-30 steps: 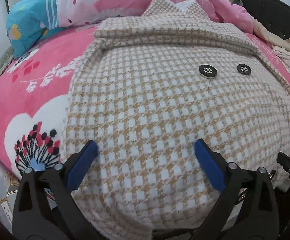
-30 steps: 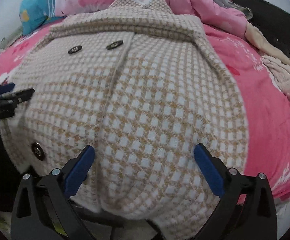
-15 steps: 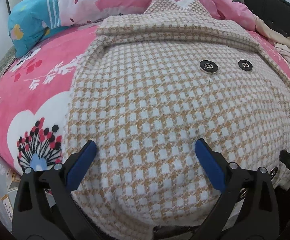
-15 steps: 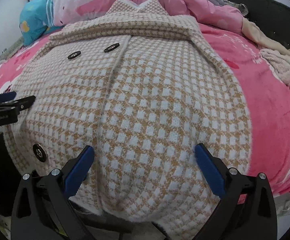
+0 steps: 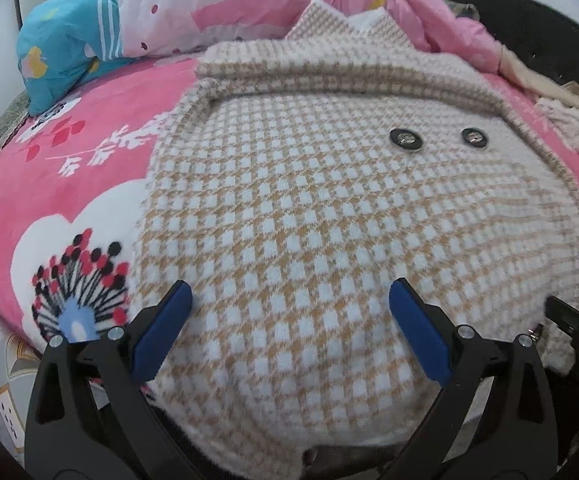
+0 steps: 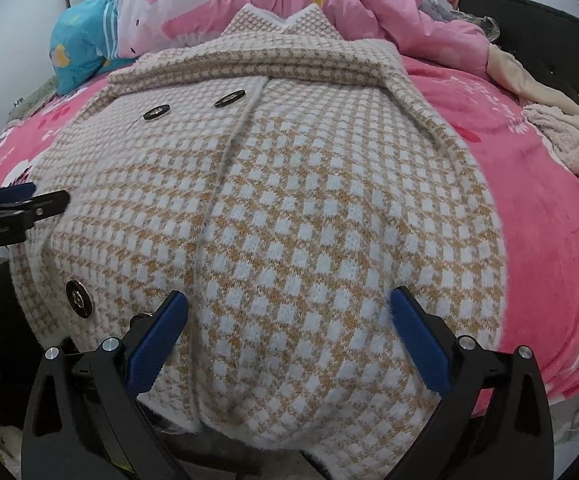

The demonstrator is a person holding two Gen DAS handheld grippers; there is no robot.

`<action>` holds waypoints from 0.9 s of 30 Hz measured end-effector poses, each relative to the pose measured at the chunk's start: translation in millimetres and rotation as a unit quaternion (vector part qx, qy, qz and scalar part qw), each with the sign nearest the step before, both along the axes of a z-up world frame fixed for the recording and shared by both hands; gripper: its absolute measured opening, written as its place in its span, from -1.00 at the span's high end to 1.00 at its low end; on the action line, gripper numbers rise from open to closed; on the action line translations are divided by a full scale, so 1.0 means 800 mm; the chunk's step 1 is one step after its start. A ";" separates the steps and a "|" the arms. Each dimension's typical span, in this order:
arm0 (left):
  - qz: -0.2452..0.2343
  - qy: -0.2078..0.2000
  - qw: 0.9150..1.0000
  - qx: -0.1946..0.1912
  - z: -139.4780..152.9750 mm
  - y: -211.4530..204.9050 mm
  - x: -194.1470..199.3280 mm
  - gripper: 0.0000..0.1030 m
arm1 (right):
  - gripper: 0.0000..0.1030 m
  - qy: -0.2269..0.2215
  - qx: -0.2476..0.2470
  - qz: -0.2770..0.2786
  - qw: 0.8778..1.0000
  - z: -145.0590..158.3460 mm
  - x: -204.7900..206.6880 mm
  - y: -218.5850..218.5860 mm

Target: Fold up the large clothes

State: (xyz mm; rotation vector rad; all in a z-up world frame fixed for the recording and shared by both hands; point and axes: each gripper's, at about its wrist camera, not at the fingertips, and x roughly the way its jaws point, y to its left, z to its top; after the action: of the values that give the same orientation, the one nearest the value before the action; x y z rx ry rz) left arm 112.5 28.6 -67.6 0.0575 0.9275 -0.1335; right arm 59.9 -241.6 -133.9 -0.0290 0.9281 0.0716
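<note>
Nothing readable here really. The other gripper (image 6: 17,216) at the left edge of the right wrist view has a faint pale marking on its side, but it's way too blurred to make out any letters.

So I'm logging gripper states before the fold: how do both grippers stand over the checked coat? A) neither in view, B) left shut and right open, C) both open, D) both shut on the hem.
C: the left gripper and right gripper both have fingers spread wide over the checked coat, gripping nothing.
</note>
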 end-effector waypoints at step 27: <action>0.010 0.058 0.992 -0.112 -0.056 0.091 -0.097 -0.19 | -0.90 0.000 0.001 0.012 1.000 0.003 0.002 0.000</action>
State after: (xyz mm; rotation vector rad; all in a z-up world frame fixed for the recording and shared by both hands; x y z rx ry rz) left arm 35.2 101.1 -112.4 -0.1697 1.0237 -0.2231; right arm 61.3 -241.2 -131.3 -0.0383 0.9279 0.0938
